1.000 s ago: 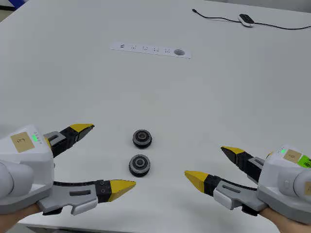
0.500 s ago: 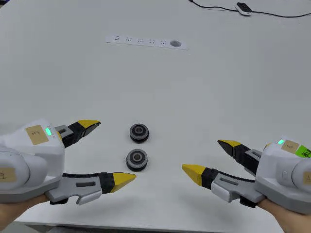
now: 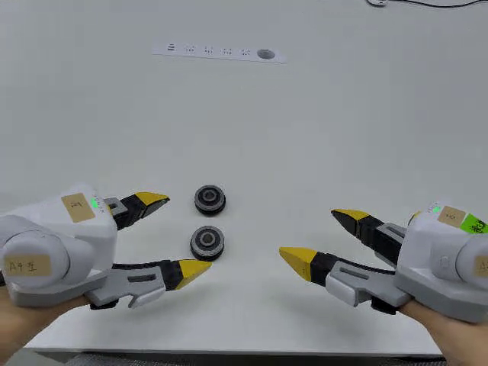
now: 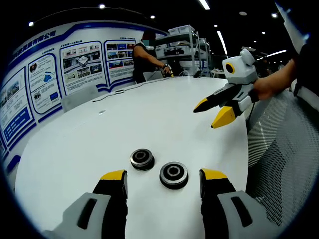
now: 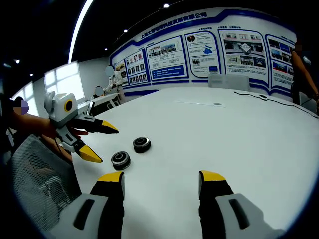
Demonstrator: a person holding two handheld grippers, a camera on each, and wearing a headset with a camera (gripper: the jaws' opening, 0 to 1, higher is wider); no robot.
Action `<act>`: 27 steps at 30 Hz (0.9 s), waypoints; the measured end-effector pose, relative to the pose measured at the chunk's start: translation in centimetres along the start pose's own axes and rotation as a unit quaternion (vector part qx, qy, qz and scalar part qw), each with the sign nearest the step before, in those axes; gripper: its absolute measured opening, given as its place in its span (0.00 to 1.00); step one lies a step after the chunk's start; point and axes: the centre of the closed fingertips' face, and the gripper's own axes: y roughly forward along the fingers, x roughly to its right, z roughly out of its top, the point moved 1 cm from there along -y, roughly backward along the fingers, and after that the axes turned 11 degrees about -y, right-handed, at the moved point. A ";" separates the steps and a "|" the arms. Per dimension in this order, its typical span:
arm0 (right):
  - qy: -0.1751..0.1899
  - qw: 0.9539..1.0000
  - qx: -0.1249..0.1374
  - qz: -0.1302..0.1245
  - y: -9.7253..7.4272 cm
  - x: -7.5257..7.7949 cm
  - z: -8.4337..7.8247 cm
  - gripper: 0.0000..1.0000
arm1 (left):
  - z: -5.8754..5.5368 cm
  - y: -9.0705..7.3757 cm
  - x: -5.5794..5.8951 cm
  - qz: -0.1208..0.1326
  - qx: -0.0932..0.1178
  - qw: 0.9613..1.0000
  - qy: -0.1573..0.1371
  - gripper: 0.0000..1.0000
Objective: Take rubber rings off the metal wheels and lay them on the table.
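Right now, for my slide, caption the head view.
Open left gripper and open right gripper flank the near wheel and far wheel, rubber rings on, atop a white table.

Two small metal wheels lie flat on the white table, close together but apart (each with a black rubber ring around it).

Matt white table; black rubber-ringed metal wheels.
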 end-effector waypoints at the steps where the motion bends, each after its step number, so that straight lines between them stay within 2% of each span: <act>1: 0.000 1.000 -0.001 0.001 0.0 0.0 0.0 0.61 | 0.1 0.1 -0.1 0.001 0.001 1.000 -0.001 0.58; 6: 0.005 1.000 -0.003 0.007 0.2 -0.3 -0.2 0.60 | 0.2 0.5 -0.1 -0.001 0.001 1.000 -0.003 0.47; 11: 0.008 1.000 -0.004 0.010 0.3 -0.4 -0.3 0.60 | -0.2 1.1 0.4 -0.015 -0.016 1.000 0.007 0.44; 16: 0.019 1.000 0.006 0.009 0.3 -0.3 0.0 0.59 | -0.2 1.5 1.0 -0.026 -0.018 0.999 0.010 0.39; 20: 0.026 1.000 0.005 0.008 0.3 -0.3 -0.1 0.59 | -0.3 1.8 0.8 -0.019 -0.023 0.999 0.010 0.34; 24: 0.033 0.999 0.007 0.010 0.3 -0.4 0.0 0.58 | -0.6 2.0 1.0 -0.024 -0.028 0.999 0.011 0.28; 27: 0.034 0.999 0.006 0.011 0.3 -0.4 -0.1 0.58 | -0.7 2.1 1.1 -0.028 -0.031 0.999 0.012 0.26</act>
